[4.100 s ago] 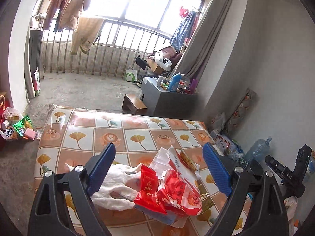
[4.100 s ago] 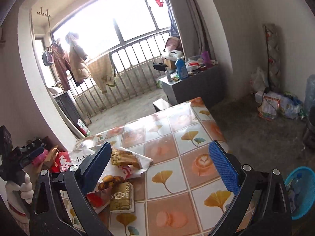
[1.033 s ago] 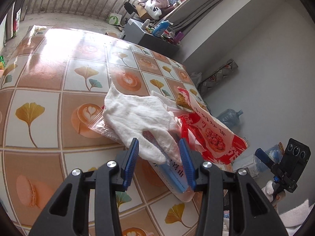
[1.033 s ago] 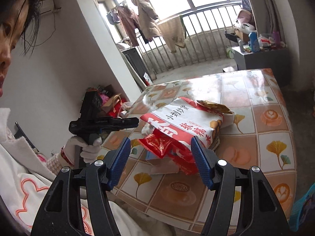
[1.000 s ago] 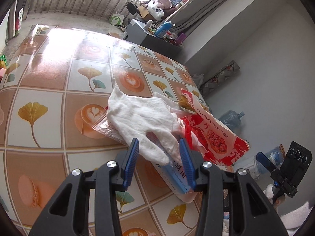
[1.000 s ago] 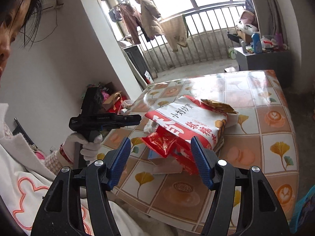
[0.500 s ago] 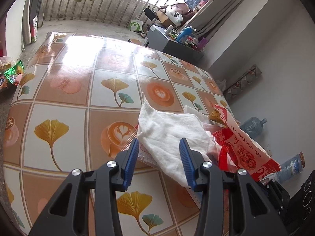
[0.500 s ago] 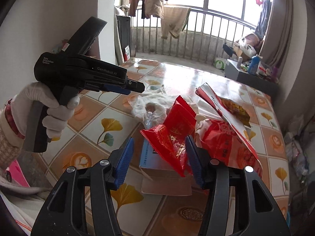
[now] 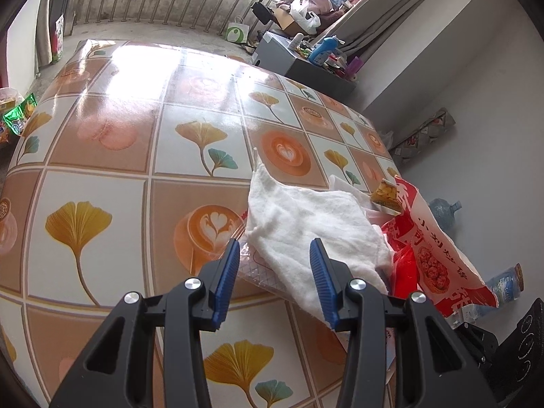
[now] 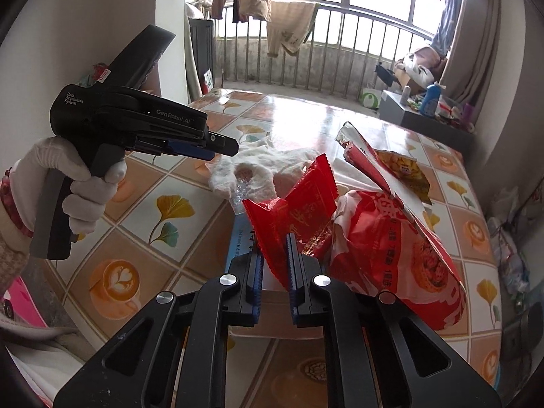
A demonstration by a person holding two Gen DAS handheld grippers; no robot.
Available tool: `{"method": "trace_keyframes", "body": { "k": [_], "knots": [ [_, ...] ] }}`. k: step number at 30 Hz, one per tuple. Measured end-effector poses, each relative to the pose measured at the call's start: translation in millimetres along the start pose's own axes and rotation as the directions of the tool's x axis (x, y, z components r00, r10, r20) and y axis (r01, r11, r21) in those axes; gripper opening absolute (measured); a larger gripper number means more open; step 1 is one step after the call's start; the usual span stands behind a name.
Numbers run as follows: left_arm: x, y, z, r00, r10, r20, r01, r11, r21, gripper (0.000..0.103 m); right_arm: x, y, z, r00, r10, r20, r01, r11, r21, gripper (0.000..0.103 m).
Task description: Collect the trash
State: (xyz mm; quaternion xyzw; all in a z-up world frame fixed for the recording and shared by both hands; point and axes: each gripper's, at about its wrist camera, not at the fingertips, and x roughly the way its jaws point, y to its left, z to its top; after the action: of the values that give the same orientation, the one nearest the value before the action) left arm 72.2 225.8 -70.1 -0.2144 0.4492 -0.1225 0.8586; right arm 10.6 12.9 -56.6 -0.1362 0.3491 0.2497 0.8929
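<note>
Nearest, the right claw (image 10: 274,258) has just been closing and now pinches the small red wrapper (image 10: 292,217) above a blue-edged box (image 10: 243,238). Just beside it, on the patterned surface (image 10: 170,210), lies the large red snack bag (image 10: 391,248), torn open, a yellow packet (image 10: 403,166) at its mouth. Farther left, the left claw (image 9: 272,258) hovers part spread, its pads clear of the white cloth (image 9: 306,217).

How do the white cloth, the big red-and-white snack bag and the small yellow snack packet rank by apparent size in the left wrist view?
1. White cloth, though it lies nearest the camera, so its lead over the bag is unsure.
2. Big red-and-white snack bag.
3. Small yellow snack packet, clearly smallest.
</note>
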Motion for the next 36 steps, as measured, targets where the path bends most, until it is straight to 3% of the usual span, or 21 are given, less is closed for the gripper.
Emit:
{"method": "trace_keyframes", "body": {
  "k": [4, 8, 10, 15, 20, 23, 26, 36],
  "knots": [
    [5.2, 2.7, 7.4, 1.0, 0.022, 0.006, -0.022, 1.0, -0.002, 0.042, 0.3, 1.4, -1.5, 1.0, 0.0, 0.001, 0.0, 1.0, -0.002, 0.011],
    [13.7, 11.2, 20.7, 0.999, 0.038, 0.0, -0.038, 0.999, 0.006, 0.053, 0.7, 1.7, -2.1, 1.0, 0.004, 0.0, -0.004, 1.0, 0.002, 0.011],
    [24.2, 15.0, 25.4, 0.998, 0.046, -0.037, -0.046, 0.999, 0.007, 0.053, 0.7, 2.5, -2.8, 1.0, 0.004, 0.001, -0.004, 1.0, 0.002, 0.011],
    [30.7, 7.7, 30.2, 0.997, 0.071, -0.022, -0.07, 0.995, 0.075, 0.053, 0.5, 4.4, -3.8, 1.0, 0.004, 0.0, -0.004, 1.0, 0.003, 0.011],
    [39.3, -9.1, 23.9, 0.993, 0.117, -0.004, -0.113, 0.969, 0.218, 0.036, 1.1, 1.6, -3.1, 1.0, 0.008, 0.0, -0.008, 1.0, 0.009, 0.011],
    [42.4, -14.0, 21.9, 0.994, 0.109, -0.005, -0.104, 0.963, 0.251, 0.02, 0.2, 0.5, -3.2, 1.0, 0.008, 0.002, -0.008, 1.0, 0.013, 0.011],
    [40.2, -17.3, 25.1, 0.992, 0.124, 0.019, -0.125, 0.957, 0.262, 0.01, -1.0, -0.7, -3.4, 1.0, 0.006, 0.004, -0.006, 1.0, 0.016, 0.011],
    [-3.8, -37.3, 42.3, 0.987, 0.052, 0.151, -0.093, 0.956, 0.278, 0.008, -6.3, -6.1, -4.9, 1.0, 0.002, 0.021, -0.003, 0.999, 0.032, 0.01]
  ]
}}
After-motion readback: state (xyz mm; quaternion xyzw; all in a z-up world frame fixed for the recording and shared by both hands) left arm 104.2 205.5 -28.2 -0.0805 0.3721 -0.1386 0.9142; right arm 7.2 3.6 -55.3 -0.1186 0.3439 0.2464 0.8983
